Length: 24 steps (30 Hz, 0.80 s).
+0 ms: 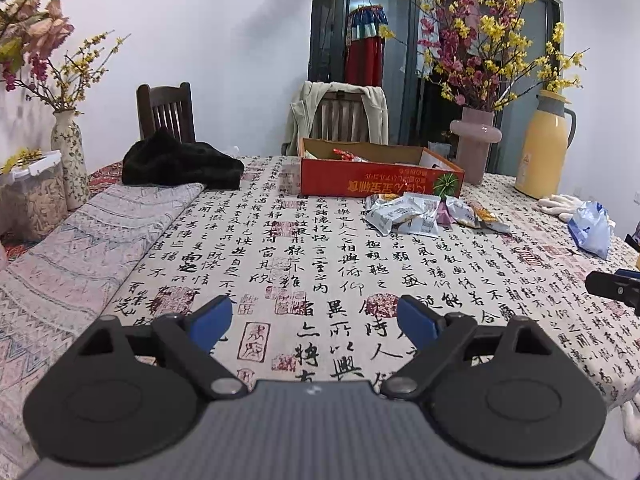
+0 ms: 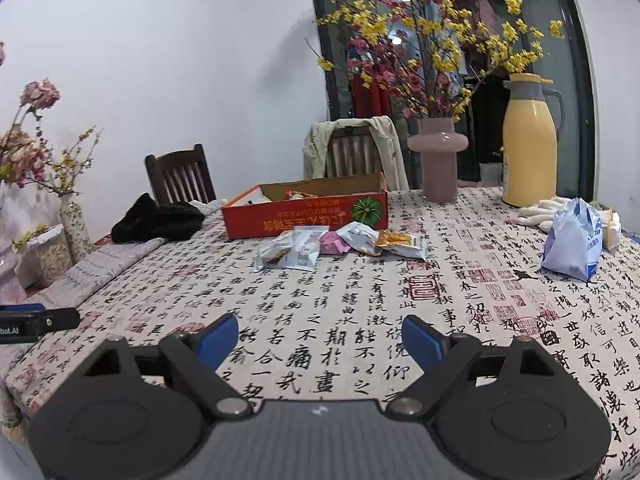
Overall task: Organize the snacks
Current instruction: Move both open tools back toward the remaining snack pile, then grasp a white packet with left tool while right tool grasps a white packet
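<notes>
right wrist view: red box [image 2: 304, 218] lies lengthwise across, snack packets [image 2: 340, 244] alongside.

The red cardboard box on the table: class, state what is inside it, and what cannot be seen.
Inside the red cardboard box, a few colourful snack wrappers show above the front wall. That wall hides the box floor, so how many snacks lie there cannot be told.
</notes>
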Available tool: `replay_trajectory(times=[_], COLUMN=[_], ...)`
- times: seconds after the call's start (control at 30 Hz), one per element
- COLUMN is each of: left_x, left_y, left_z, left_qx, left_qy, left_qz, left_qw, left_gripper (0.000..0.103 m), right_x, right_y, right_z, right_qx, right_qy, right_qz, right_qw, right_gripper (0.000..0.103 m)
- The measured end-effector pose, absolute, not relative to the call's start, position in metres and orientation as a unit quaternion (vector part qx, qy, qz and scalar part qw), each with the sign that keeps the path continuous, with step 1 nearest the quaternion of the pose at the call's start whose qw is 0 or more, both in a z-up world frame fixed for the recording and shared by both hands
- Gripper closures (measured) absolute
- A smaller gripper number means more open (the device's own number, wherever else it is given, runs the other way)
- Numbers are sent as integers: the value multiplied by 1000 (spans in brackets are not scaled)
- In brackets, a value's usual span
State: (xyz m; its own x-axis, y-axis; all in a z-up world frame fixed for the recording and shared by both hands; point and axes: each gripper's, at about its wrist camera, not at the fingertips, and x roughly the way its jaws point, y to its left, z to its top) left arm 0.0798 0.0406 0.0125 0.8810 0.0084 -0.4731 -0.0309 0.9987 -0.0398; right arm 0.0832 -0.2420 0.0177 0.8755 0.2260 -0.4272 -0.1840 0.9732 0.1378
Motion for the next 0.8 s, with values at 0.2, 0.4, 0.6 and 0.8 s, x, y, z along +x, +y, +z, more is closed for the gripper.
replay_trajectory(times=[0.2,0.4,0.6,0.8], left_x=[116,163,213,283], left_y=[35,22,9,-6], left_z=[7,5,2,-1], left_qx=[-19,-4,13,60], left_qy=[263,281,293,303], left_qz=[-2,-26,-57,-124], left_qw=[964,959,954,943], left_gripper=[12,12,12,15], right_x=[109,145,186,231], right_y=[-249,-259,-260,-255], right_z=[9,1,-1,0], right_qx=[49,60,55,60], right_qy=[242,259,273,287], right_qz=[101,91,96,110], right_qw=[964,960,956,950], right_gripper=[15,15,17,21])
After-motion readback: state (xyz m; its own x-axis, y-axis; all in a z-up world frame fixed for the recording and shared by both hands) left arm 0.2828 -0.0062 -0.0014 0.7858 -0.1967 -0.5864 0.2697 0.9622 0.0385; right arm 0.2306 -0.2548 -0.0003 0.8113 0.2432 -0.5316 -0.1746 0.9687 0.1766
